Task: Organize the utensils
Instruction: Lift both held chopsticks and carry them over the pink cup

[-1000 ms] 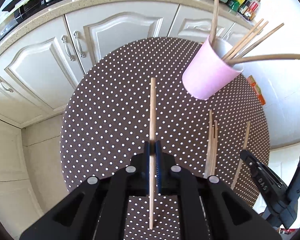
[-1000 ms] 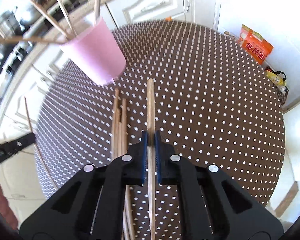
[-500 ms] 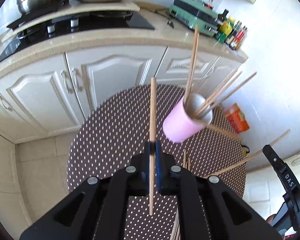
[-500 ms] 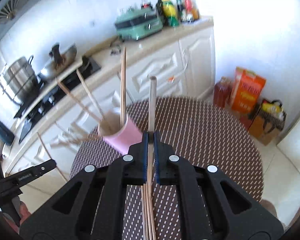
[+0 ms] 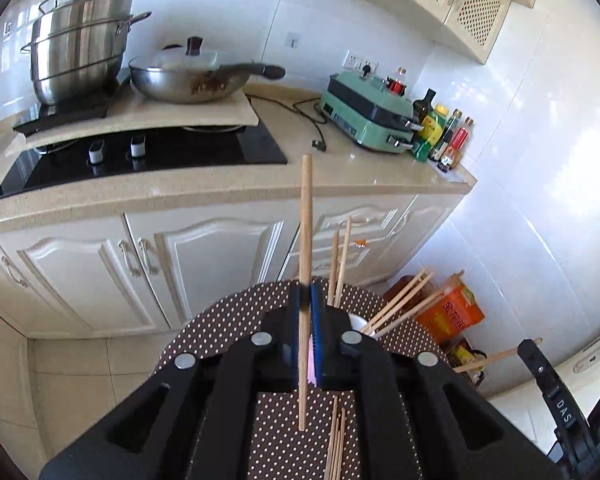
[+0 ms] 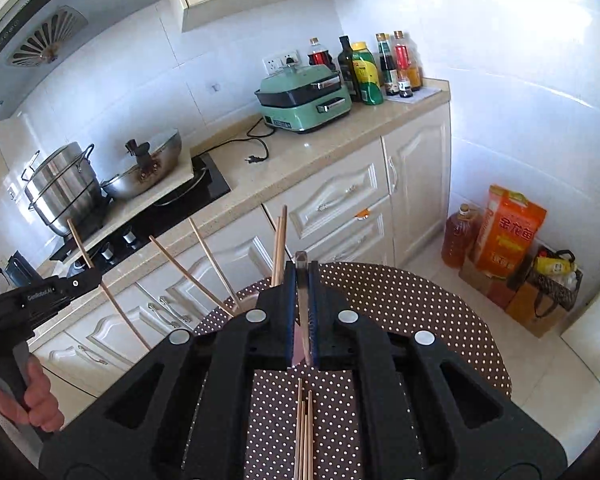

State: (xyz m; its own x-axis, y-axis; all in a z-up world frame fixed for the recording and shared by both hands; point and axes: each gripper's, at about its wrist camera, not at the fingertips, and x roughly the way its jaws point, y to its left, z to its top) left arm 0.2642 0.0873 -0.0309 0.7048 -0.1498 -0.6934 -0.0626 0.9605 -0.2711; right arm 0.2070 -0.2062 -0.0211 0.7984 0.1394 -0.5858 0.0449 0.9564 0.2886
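Each gripper, left gripper [image 5: 306, 300] and right gripper [image 6: 301, 280], is clamped on one chopstick [image 5: 305, 240] above the table [image 6: 420, 300] near the cup [image 5: 358, 322]; chopsticks are light, stiff and smooth, so a mid-shaft grip likely limits pivoting.

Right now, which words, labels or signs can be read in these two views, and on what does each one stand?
"GenRobot.AI": on the side of the left gripper.
"DAS": on the side of the right gripper; it may be part of a longer word.
"金龙鱼": on the orange bag on the floor.
Labels on the bottles: too small to read.
Lettering on the hood: too blurred to read.
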